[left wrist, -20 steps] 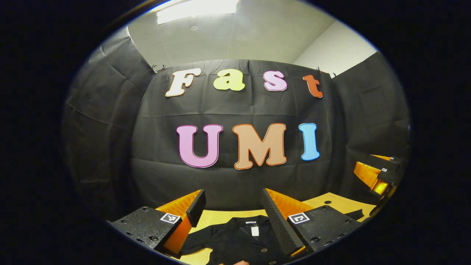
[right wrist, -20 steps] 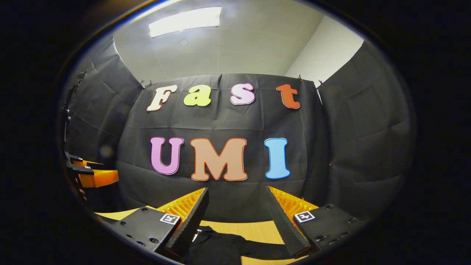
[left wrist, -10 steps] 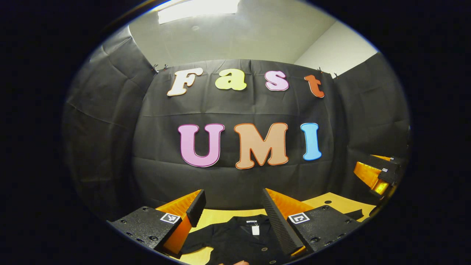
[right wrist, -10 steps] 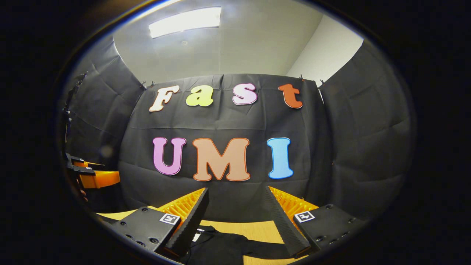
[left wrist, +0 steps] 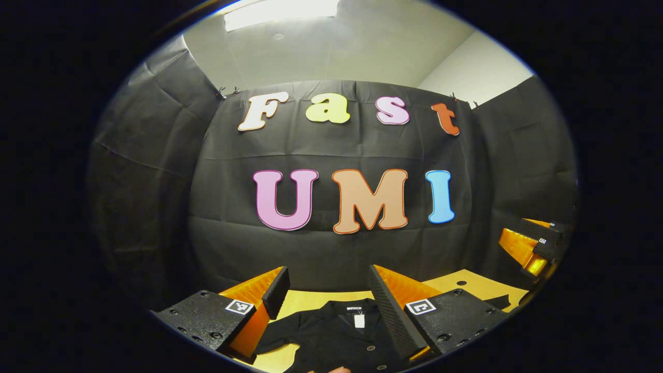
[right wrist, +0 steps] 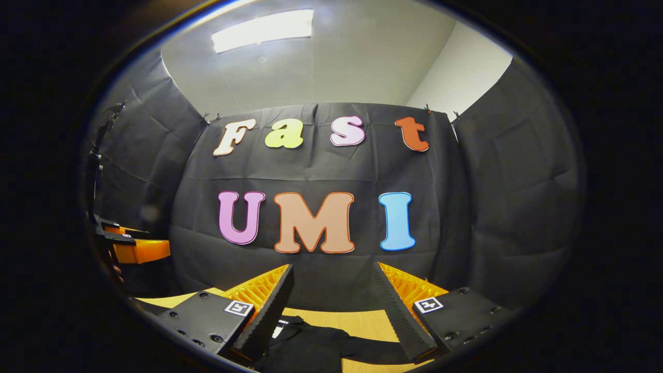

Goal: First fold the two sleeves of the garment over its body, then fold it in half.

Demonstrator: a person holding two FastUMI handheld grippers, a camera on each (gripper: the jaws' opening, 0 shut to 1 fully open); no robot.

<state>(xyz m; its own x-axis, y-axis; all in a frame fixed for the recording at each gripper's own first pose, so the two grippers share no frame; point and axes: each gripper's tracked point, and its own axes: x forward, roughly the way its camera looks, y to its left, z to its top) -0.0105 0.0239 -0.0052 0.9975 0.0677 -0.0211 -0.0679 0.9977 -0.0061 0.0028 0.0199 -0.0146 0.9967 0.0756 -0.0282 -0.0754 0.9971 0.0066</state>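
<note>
A black buttoned garment (left wrist: 336,336) with a white neck tag lies flat on the yellow wooden table (left wrist: 466,285), collar toward the booth wall. My left gripper (left wrist: 327,282) hovers above its collar end, fingers wide open with nothing between them. In the right gripper view the garment (right wrist: 316,347) spreads one sleeve to the right over the table (right wrist: 362,324). My right gripper (right wrist: 334,282) is open and empty above it. The other gripper (left wrist: 533,246) appears at the right edge of the left gripper view, and the other gripper (right wrist: 127,246) at the left edge of the right gripper view.
Black cloth walls close the booth on three sides right behind the table's far edge. Bare table top (left wrist: 481,290) lies right of the garment. A ceiling light glows overhead.
Both views have tilted down very slightly, so a little more of the garment and table shows. Both grippers stay open.
</note>
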